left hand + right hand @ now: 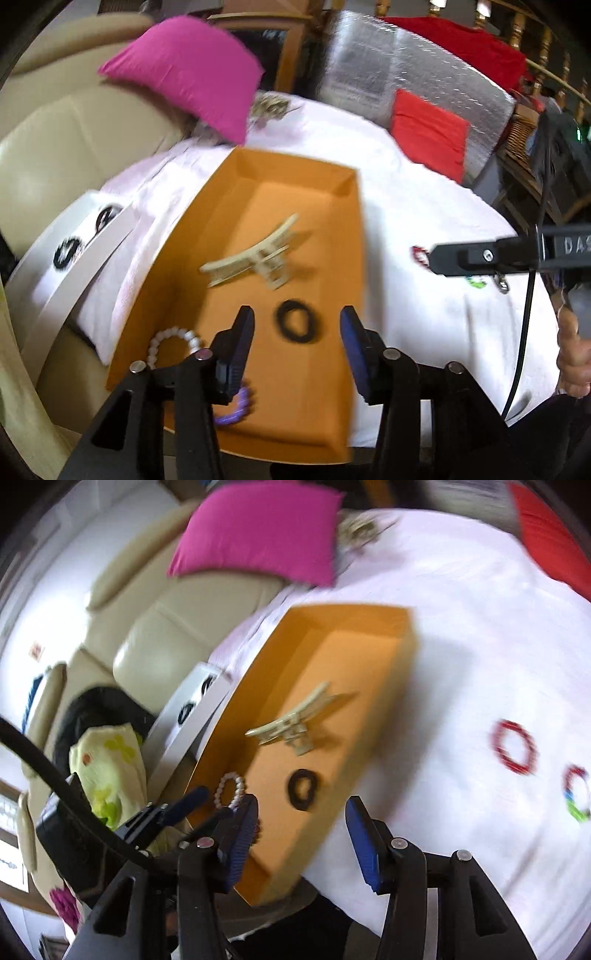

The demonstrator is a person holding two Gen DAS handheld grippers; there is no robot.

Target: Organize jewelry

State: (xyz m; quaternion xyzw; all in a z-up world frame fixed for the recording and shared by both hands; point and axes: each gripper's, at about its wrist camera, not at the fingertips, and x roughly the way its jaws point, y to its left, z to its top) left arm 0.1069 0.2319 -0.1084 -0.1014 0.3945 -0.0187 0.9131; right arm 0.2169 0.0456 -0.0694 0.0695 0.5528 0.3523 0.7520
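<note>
Inside orange tray (236, 173): cream hair claw (255, 254), black hair tie (295, 320), pearl bracelet (173, 341) at near-left. Left gripper (297, 354) jaws apart, empty. Right gripper (301, 843) jaws apart, empty. Next target likely red bangle (513, 747) on white cloth (461, 627), right of tray: straddle one rim, close gently, lift clear, lower into bare tray floor.

One legible marking: raised letters "DAS", cut off by the frame edge, on the black plastic body of the right gripper (434, 260) at far right. Other markings blurred, unreadable.
</note>
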